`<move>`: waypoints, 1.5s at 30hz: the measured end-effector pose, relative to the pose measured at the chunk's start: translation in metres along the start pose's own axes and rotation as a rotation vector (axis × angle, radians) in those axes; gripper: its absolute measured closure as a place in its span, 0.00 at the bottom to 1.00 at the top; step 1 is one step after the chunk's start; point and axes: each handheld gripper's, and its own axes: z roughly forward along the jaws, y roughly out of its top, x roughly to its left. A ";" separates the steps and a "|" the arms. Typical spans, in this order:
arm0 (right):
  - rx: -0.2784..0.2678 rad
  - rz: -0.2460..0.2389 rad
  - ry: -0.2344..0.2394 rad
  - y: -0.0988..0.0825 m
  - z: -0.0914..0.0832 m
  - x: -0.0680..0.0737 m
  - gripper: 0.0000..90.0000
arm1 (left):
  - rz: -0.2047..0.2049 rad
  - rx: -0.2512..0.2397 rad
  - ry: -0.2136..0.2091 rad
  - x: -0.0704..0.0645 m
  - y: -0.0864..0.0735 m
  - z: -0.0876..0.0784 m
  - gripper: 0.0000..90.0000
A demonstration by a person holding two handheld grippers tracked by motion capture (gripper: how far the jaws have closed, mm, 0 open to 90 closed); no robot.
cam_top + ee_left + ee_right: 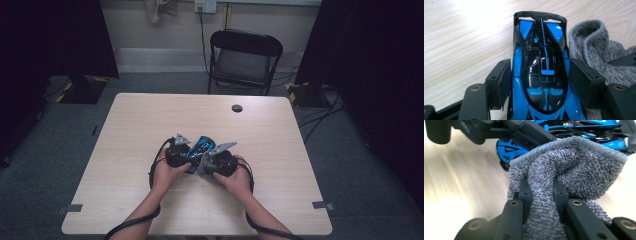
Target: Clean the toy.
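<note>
High view: pale wooden table [150, 120], near its middle both hands meeting over a blue and black toy car [541, 75]. Left gripper [540, 82] clamped across the car's flanks, car resting on the tabletop. Right gripper [541, 192] pinched narrow on a fold of grey cloth [574, 167], pressed against the car's side.
</note>
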 end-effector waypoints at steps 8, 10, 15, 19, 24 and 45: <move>0.007 -0.024 0.022 0.000 0.000 0.010 0.84 | -0.003 -0.001 0.002 0.000 0.000 0.000 0.39; 0.009 -0.025 0.027 0.000 0.000 0.011 0.84 | -0.002 -0.003 0.003 0.000 0.000 0.000 0.39; 0.015 -0.046 0.050 0.000 0.001 0.019 0.84 | -0.001 -0.005 0.003 0.000 -0.001 0.000 0.39; 0.013 -0.049 0.069 -0.001 0.001 0.021 0.84 | -0.003 -0.004 0.001 0.000 -0.001 -0.001 0.39; 0.009 -0.057 0.093 -0.003 0.000 0.026 0.84 | -0.006 -0.005 0.003 -0.001 -0.001 -0.001 0.39; -0.037 0.003 0.011 -0.012 -0.053 -0.014 0.83 | -0.005 -0.015 0.002 0.000 -0.003 -0.001 0.39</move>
